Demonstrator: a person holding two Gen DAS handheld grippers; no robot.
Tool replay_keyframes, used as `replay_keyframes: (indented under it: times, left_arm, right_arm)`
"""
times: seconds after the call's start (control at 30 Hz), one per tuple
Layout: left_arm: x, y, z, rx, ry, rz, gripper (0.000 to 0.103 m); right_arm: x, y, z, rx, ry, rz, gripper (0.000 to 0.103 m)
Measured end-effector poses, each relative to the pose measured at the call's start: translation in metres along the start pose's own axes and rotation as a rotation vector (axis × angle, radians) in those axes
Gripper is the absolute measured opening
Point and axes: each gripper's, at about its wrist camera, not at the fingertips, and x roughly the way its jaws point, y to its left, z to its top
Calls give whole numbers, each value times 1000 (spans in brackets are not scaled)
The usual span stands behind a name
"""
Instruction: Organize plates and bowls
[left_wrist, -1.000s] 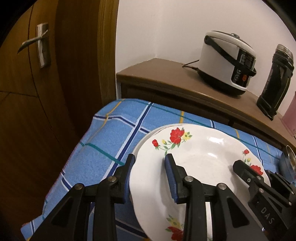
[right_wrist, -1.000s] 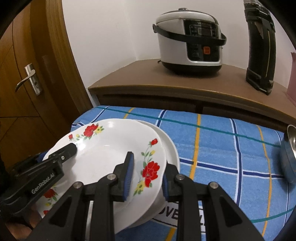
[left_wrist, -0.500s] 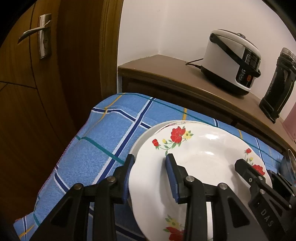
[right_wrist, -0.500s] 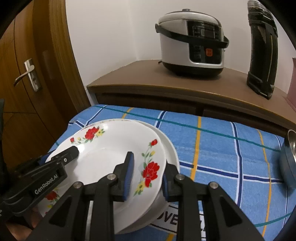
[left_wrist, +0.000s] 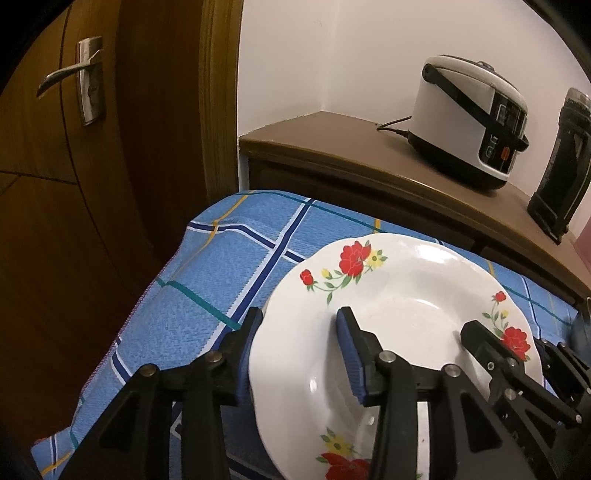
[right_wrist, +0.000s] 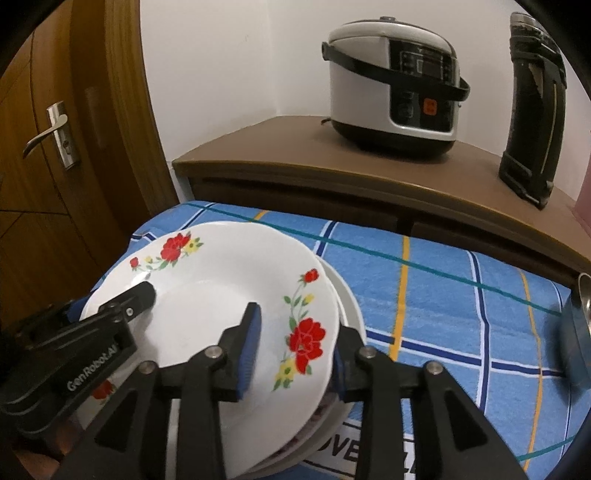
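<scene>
Plate, clamped at 9 o'clock by left gripper and 3 o'clock by right gripper, had centred further over the stack, approaching set-down.

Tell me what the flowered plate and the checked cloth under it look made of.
Flowered plate: likely glazed ceramic, glossy white with glare spots and printed red flowers. Checked cloth: woven fabric, matte, visible weave texture and a stitched edge. Both grippers, left and right, straddle its rim.
</scene>
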Motion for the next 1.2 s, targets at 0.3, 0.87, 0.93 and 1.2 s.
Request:
replay_keyframes:
  times: [0.3, 0.87, 0.93, 1.2]
  left_arm:
    - [-4, -3, 2, 28, -16, 24, 58]
    - [2, -4, -1, 33, 0, 63, 59]
    - [2, -4, -1, 34, -2, 65, 59]
    - [2, -7, 0, 48, -3, 75, 59]
  right_arm:
    - [-1, -2, -1, 20, 1, 65, 52]
    - [-4, 7, -3, -13, -4, 25, 51]
    - [-5, 7, -3, -17, -2, 21, 51]
    - [-6, 5, -5, -7, 7, 30, 50]
